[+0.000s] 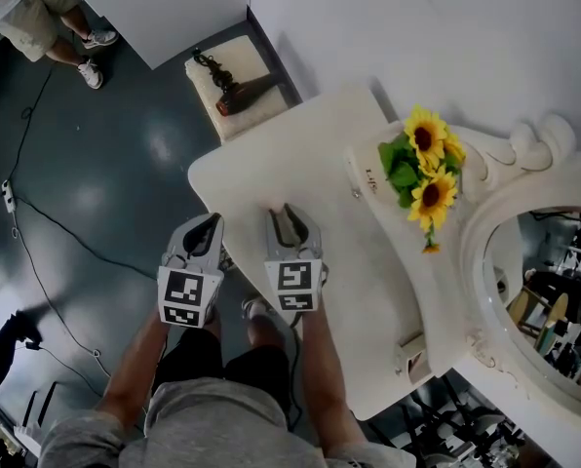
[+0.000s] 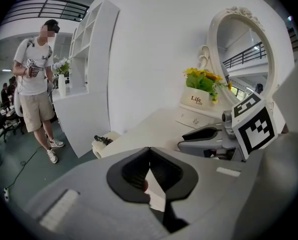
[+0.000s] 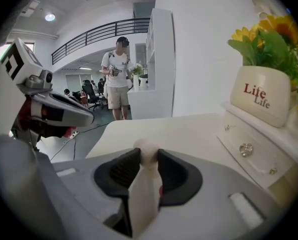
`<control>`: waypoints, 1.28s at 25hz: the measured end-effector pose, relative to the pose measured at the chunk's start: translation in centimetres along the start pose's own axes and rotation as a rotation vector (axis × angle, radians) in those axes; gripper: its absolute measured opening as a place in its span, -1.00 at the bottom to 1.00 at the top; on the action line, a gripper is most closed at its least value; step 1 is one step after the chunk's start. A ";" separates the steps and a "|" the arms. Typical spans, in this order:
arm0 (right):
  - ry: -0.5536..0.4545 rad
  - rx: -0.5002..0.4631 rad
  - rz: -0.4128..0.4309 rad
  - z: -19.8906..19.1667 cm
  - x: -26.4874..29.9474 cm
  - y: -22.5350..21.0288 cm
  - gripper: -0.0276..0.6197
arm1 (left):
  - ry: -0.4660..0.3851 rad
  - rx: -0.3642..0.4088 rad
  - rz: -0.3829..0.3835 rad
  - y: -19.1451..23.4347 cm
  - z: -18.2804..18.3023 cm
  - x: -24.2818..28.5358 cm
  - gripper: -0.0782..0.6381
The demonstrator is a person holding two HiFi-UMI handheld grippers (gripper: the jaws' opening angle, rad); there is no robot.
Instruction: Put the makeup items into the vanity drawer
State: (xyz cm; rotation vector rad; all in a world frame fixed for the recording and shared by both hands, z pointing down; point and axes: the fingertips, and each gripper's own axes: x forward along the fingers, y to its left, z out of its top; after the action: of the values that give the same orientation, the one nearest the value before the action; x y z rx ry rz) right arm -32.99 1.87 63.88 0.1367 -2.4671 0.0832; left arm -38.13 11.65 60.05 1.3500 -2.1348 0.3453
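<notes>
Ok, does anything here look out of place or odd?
Nothing spilled or damaged. One oddity: the vanity drawer is shut while the right gripper grips a pale round-tipped item. A dark object lies on the stool cushion.

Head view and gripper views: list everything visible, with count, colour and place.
Curved-top vanity table: one, cream, centre.
Oval framed mirror: one, cream, vanity's right.
Small knobbed drawer unit: one, cream, on the vanity.
Sunflower bunch in a printed pot: one, yellow-green, atop the drawer unit.
Cushioned stool: one, cream, beyond the vanity.
Dark brown object: one, on the stool; unidentifiable.
Tall cabinet: one, white, top left.
Bystander: one, beige shorts, far left.
Left gripper: grey, jaws together, empty.
Right gripper: grey, jaws closed on small pale round-topped item.
</notes>
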 end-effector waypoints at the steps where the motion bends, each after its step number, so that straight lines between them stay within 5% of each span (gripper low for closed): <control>1: -0.003 0.000 -0.003 0.1 -0.1 0.0 -0.55 | -0.001 0.003 -0.001 0.0 0.1 -0.1 -0.75; 18: -0.134 0.018 -0.151 5.1 -10.3 -2.7 -0.57 | -0.147 0.114 -0.095 -5.4 8.2 -3.0 -0.75; 32: -0.231 0.135 -0.443 3.9 -24.8 -7.9 -0.57 | -0.265 0.292 -0.355 -18.6 14.5 -5.8 -0.75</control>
State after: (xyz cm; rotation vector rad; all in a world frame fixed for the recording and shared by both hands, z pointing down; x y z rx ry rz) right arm -15.17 -4.44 45.58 0.7845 -2.5955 0.0441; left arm -24.73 0.17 43.38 2.0039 -2.0483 0.3582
